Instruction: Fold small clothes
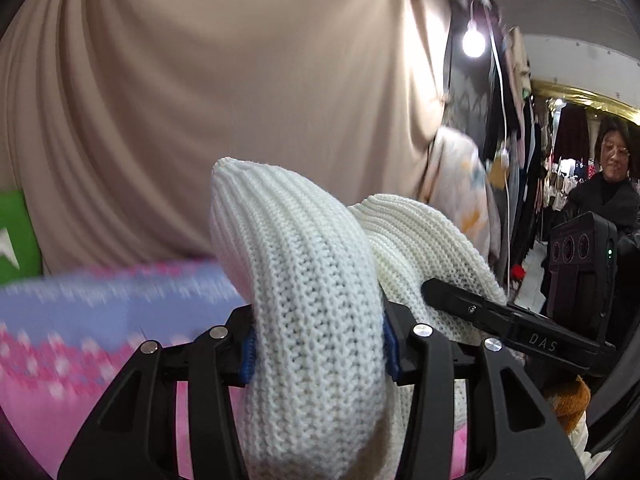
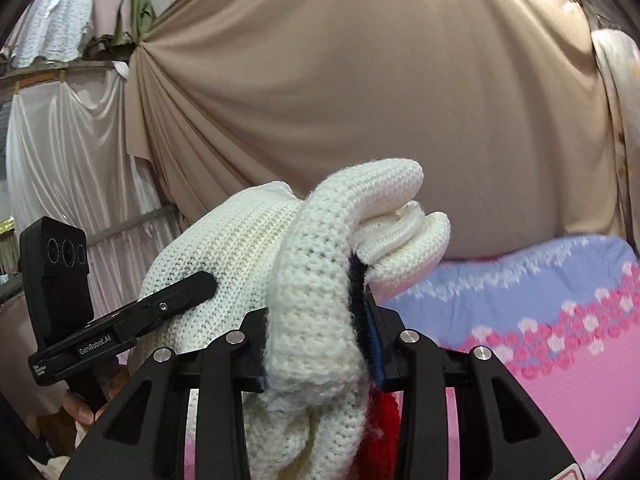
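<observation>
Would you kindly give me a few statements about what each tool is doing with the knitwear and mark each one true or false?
1. The left tool is clamped on a white knitted garment. True.
2. The right tool is open with nothing in it. False: it grips a bunched fold of the same white knit, with a bit of red yarn showing below.
3. The cloth beneath is pink and lilac with a flower pattern. True.
4. The backdrop is a green curtain. False: it is a beige draped cloth.
5. The garment lies folded flat. False: it is held up, bunched between both tools.
</observation>
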`<state>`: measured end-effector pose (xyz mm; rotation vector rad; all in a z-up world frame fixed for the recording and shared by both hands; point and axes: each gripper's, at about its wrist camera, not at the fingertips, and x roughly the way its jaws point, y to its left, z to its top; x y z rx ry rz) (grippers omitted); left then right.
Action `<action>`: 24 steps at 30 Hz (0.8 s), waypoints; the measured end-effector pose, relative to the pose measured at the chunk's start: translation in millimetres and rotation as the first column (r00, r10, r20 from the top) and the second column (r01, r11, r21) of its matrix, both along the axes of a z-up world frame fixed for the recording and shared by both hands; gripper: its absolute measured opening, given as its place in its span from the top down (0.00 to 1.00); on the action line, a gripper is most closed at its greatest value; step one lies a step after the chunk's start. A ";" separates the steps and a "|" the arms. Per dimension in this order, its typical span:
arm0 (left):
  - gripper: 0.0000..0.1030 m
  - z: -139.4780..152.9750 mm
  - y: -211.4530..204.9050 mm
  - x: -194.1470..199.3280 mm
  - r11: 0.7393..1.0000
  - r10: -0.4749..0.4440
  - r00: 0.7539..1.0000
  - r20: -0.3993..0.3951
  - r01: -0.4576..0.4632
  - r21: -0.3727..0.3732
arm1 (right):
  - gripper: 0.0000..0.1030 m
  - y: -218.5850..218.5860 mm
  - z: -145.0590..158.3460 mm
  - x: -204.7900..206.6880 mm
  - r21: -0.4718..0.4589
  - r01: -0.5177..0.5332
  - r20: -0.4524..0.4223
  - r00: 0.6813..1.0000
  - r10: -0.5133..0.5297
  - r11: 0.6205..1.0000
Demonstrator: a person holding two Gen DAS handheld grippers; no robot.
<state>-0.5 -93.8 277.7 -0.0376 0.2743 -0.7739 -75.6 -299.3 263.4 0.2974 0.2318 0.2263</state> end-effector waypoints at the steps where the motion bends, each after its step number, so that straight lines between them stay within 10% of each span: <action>1: 0.55 8.2 9.4 2.4 1.000 0.014 1.000 0.025 -0.013 -0.011 | 0.66 9.7 9.8 5.5 -0.005 -0.013 0.025 1.000 0.014 1.000; 4: 0.49 17.2 38.6 23.4 0.997 0.072 0.996 0.060 -0.071 -0.021 | 0.62 35.6 20.5 44.9 -0.006 -0.054 0.048 0.997 0.054 0.999; 8: 0.38 -33.9 71.1 102.8 0.981 0.196 0.975 -0.109 -0.192 0.039 | 0.48 60.3 -40.4 137.5 0.037 -0.088 -0.107 0.990 0.091 0.995; 14: 0.53 -188.7 130.9 195.4 0.912 0.404 0.789 -0.463 -0.310 0.267 | 0.76 62.9 -193.8 209.4 0.056 -0.003 -0.490 0.871 0.030 0.998; 24: 0.52 -166.1 123.1 181.9 0.916 0.395 0.843 -0.365 -0.329 0.231 | 0.76 113.0 -141.5 213.1 -0.051 -0.099 -0.397 0.915 0.071 0.994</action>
